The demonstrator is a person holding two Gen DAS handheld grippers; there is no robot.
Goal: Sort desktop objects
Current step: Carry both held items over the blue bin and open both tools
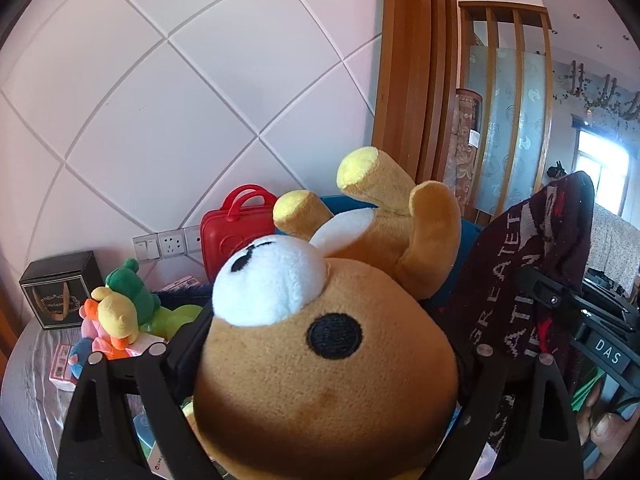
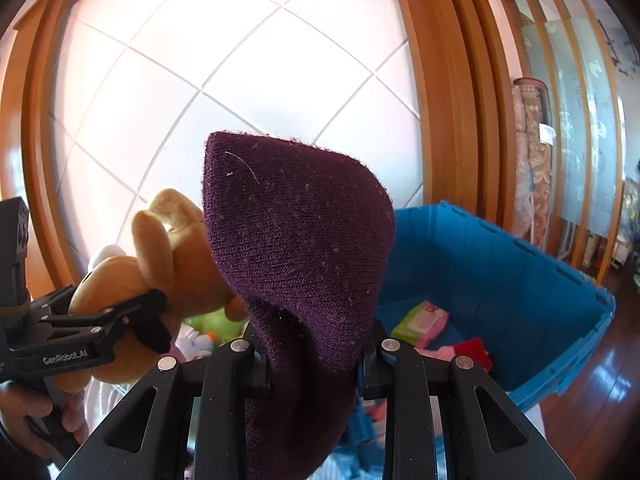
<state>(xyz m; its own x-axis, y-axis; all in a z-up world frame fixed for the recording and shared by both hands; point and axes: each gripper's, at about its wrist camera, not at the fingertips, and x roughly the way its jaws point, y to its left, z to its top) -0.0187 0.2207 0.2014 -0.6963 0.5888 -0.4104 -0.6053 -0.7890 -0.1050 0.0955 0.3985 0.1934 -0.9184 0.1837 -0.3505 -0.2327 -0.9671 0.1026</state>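
A brown plush bear (image 1: 304,392) with a white snout hangs upside down, its head clamped between the wide-set fingers of my left gripper (image 1: 320,344). The right wrist view shows this gripper (image 2: 156,318) from the side, squeezing the bear (image 2: 184,264). My right gripper (image 2: 314,364) is shut on a dark purple knitted hat (image 2: 296,232) that stands up from its jaws. In the left wrist view the hat (image 1: 516,280) shows white lettering, just right of the bear. A blue plastic bin (image 2: 500,272) lies ahead and below the hat.
The bin holds a pink wipes pack (image 2: 420,318) and a red item (image 2: 472,350). On the cloth-covered table (image 1: 28,380) stand a red case (image 1: 236,236), a black box (image 1: 60,288) and several small plush toys (image 1: 120,308). A tiled wall and wooden partition rise behind.
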